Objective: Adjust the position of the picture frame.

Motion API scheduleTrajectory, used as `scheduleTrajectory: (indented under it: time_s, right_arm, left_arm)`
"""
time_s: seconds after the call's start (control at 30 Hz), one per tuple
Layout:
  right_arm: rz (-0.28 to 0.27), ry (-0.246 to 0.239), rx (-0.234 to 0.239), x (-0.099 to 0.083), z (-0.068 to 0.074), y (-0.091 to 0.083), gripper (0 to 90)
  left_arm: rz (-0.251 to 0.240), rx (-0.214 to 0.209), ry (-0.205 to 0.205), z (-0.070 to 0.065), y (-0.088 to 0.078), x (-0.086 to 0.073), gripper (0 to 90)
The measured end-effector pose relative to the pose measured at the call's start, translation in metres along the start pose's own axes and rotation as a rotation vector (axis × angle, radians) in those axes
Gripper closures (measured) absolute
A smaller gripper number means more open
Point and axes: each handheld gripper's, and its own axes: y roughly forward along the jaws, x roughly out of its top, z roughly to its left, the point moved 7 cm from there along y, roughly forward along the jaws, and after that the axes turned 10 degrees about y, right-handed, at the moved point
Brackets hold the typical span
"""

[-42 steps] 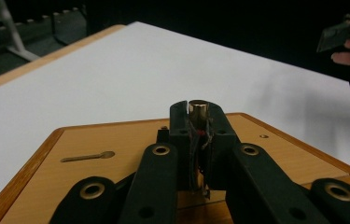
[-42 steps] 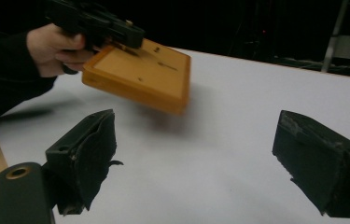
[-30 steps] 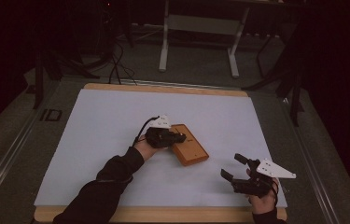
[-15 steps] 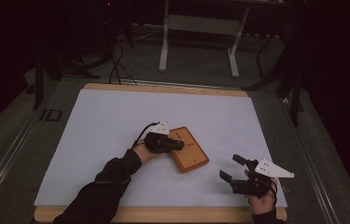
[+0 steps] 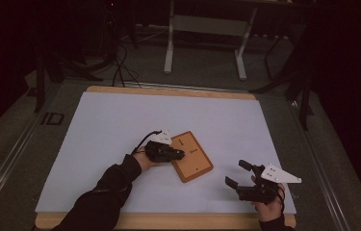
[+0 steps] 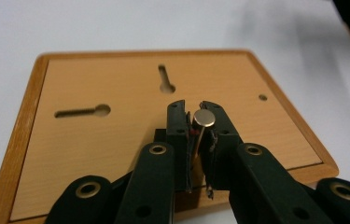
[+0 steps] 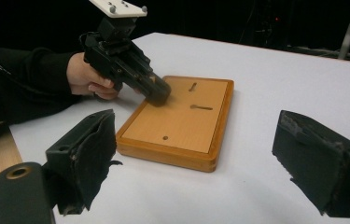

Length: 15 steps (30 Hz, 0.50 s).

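While nearer — left gripper point(image 5: 180, 155), nail point(image 6: 204, 118), board point(image 5: 198, 166)

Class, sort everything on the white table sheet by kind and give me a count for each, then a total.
Rectangular wooden boards with keyhole slots: 1
Small flat-headed metal pins: 1
Black two-jaw grippers: 2 (left, right)
Total: 4

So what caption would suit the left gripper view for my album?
Left gripper shut on a nail above a wooden board.

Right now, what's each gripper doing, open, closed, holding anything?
Left gripper: closed on a small metal nail, over the wooden board.
Right gripper: open, empty.
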Motion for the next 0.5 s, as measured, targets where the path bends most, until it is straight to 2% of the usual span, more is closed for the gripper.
scheduleTrajectory:
  time_s: [0.2,0.33,0.5]
  right_arm:
    - [0.005,-0.003,0.005,-0.001,0.002,0.001,13.1]
    - [0.006,-0.003,0.005,-0.001,0.002,0.001,13.1]
    - [0.009,-0.005,0.008,-0.001,0.002,0.002,13.0]
  left_arm:
    - [0.013,0.001,-0.013,-0.001,-0.001,0.001,80.9]
    - [0.027,0.01,0.015,-0.007,-0.003,0.002,73.4]
    - [0.033,0.023,0.013,-0.012,-0.011,0.003,67.8]
